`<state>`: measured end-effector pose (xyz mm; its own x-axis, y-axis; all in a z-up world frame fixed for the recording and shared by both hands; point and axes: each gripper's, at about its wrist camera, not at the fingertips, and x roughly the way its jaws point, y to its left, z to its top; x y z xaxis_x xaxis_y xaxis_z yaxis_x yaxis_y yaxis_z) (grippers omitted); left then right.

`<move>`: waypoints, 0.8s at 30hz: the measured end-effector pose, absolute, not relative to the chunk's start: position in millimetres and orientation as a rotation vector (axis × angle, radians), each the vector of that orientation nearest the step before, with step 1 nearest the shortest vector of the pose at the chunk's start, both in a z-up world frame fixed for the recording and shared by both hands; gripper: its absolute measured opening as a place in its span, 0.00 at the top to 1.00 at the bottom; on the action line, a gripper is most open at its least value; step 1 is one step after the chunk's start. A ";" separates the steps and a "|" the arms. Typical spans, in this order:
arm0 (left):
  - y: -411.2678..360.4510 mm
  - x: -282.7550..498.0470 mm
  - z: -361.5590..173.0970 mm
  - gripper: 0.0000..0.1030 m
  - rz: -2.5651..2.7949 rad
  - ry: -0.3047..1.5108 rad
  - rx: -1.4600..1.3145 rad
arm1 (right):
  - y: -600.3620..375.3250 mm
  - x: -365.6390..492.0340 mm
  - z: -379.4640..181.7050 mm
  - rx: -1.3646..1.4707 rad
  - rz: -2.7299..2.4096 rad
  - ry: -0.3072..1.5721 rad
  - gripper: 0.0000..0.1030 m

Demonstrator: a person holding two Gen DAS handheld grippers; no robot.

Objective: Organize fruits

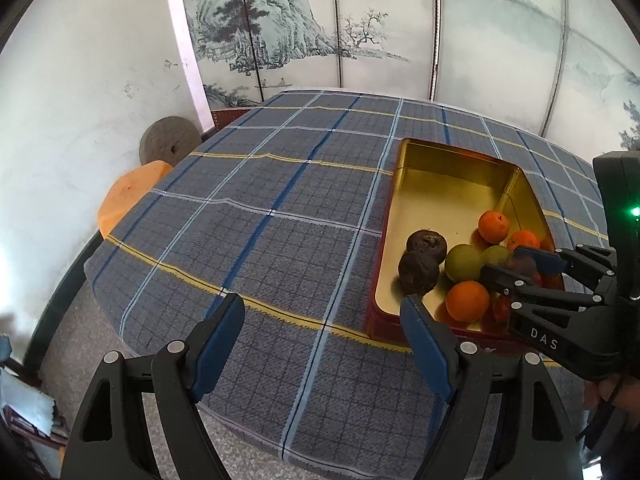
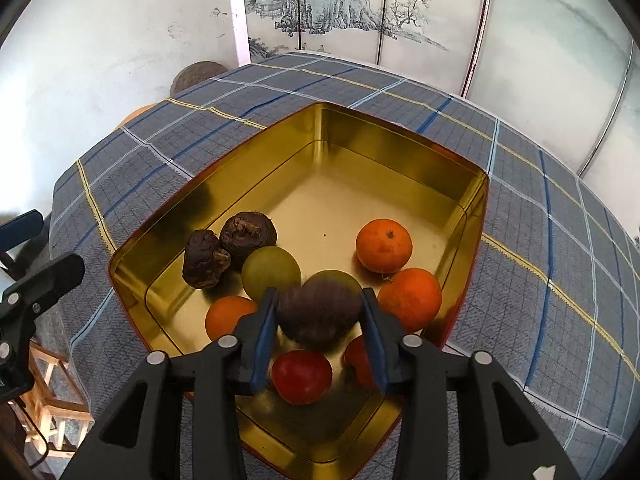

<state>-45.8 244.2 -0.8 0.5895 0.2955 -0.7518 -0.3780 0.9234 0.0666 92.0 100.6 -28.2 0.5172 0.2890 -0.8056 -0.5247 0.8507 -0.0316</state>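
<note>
A blurred dark fruit (image 2: 320, 312) sits pinched in the right gripper (image 2: 322, 320) above the gold tin (image 2: 400, 148), likely for dropping among the oranges and green fruits at its near end; left gripper (image 1: 322, 334) hangs spread over the desk's near edge

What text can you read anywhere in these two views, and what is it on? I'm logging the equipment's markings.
"DAS": white letters on the black arm of the right claw, seen from the left wrist view.
No other text can be read: the gold tin, the fruits, the plaid tablecloth and the painted screen show no legible writing.
</note>
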 end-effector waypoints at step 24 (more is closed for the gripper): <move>231.8 -51.0 3.3 0.22 0.404 0.874 -0.093 | 72.3 45.6 7.3 -0.255 0.437 0.845 0.04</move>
<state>-51.0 231.8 3.3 0.5717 0.3061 -0.7612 -0.3811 0.9207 0.0840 45.6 72.3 7.3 0.5827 0.2706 -0.7663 -0.4692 0.8819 -0.0454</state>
